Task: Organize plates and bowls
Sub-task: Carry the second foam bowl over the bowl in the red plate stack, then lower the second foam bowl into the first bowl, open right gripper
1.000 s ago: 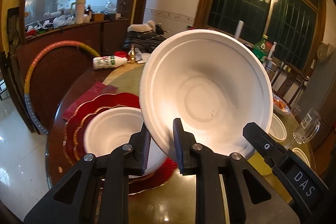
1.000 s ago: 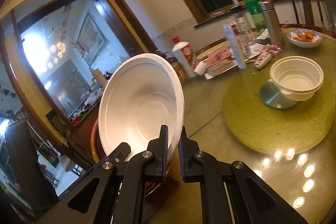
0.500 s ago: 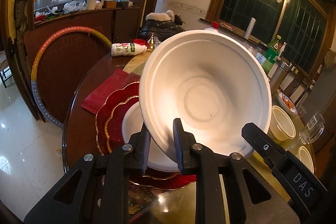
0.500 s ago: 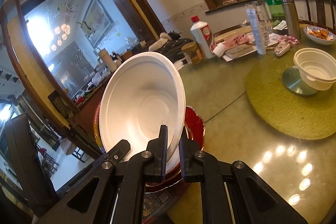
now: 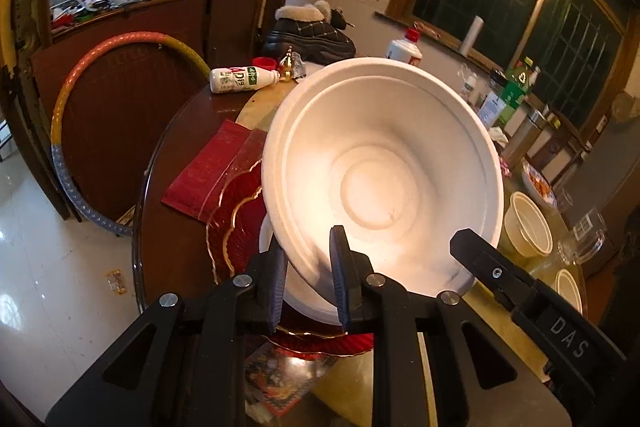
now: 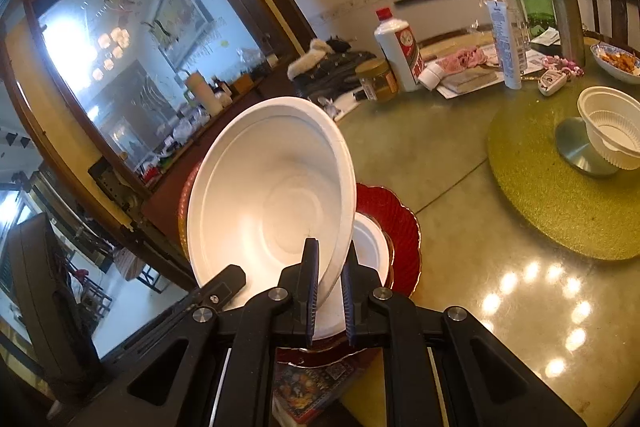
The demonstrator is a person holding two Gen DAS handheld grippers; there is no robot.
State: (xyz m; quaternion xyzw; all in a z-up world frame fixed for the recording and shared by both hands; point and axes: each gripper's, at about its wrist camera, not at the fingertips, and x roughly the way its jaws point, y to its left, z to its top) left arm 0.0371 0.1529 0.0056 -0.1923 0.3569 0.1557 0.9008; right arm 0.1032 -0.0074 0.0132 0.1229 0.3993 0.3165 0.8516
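Glossy olive-brown, the round dining table (image 6: 460, 247) carries a green turntable mat (image 6: 560, 211) and, near its edge, a red scalloped charger plate (image 6: 394, 223) with a white foam bowl (image 6: 370, 239) sitting in it. Above that, tilted on edge, hangs a larger white foam bowl (image 5: 380, 179), held at its rim from two sides: the left gripper (image 5: 308, 267) is clamped on the near rim, and the right gripper (image 6: 328, 279) likewise pinches the rim between its pads.

The tilted bowl (image 5: 380, 179) hangs above a second bowl (image 6: 370, 239) resting on the plate (image 6: 400, 223) on the worktop (image 6: 460, 227).
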